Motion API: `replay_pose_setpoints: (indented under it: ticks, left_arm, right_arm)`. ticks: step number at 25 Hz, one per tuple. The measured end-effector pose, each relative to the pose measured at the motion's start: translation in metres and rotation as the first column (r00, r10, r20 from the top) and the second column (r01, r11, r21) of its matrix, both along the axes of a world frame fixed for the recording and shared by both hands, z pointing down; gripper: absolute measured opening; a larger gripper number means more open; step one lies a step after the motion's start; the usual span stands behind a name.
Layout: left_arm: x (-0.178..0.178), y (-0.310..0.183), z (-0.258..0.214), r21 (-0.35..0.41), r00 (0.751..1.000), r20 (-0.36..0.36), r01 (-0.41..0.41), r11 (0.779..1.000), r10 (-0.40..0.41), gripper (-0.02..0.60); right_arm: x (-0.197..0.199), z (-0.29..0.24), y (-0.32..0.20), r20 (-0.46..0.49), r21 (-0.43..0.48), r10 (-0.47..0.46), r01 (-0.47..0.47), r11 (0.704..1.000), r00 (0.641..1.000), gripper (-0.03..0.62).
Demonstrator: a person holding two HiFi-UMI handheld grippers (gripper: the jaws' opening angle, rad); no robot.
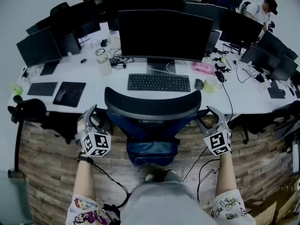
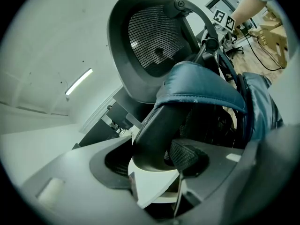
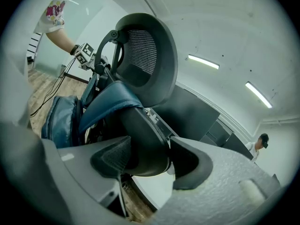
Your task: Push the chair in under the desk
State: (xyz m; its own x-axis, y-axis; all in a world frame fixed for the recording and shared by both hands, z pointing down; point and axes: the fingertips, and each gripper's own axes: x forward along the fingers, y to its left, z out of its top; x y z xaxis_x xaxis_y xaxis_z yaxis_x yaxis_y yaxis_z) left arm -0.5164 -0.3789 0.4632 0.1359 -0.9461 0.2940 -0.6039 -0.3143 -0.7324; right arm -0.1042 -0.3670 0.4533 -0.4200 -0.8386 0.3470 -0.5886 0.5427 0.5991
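Head view: the office chair [image 1: 152, 111] sits at frame centre with its backrest at the bench [image 1: 93, 86] edge and its seat hidden. The left gripper [image 1: 96, 121] and right gripper [image 1: 211, 121] flank it.
Left gripper view: wide-set fingers [image 2: 187, 156] clamp an armrest [image 2: 154, 130].
Right gripper view: fingers [image 3: 112, 156] clamp the other armrest [image 3: 140, 135].

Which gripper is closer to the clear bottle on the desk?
Left. The left gripper clamps the left edge of the chair backrest, just below the clear bottle in the head view; the right gripper clamps the right edge, across the chair from it.
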Motion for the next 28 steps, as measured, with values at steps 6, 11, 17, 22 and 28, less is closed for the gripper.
replay_pose_setpoints:
  ticks: [6,11,17,22,28]
  left_arm:
    - [0.002,0.005,0.004,-0.026,0.999,0.008,-0.041,0.999,0.041,0.27]
    - [-0.001,0.011,0.004,-0.027,0.999,0.022,-0.04,0.999,0.04,0.29]
    - [-0.001,0.029,0.005,-0.04,0.999,0.003,-0.048,0.998,0.049,0.318]
    - [0.009,0.047,0.0,-0.032,0.998,-0.054,-0.045,0.998,0.043,0.318]
    - [0.033,0.076,-0.017,0.018,0.985,-0.16,-0.061,0.998,0.063,0.305]
  right_arm:
    - [0.002,0.002,0.003,-0.034,-0.024,0.012,-0.013,1.0,0.999,0.252]
    - [0.008,0.0,0.011,-0.037,-0.049,0.024,-0.026,0.998,0.999,0.249]
    - [0.006,-0.009,0.033,0.02,-0.041,0.016,-0.016,0.999,1.0,0.253]
    - [-0.003,-0.021,0.055,0.076,-0.002,0.033,-0.033,0.999,0.997,0.252]
    - [-0.021,-0.024,0.094,0.133,-0.003,0.016,-0.015,1.0,0.991,0.216]
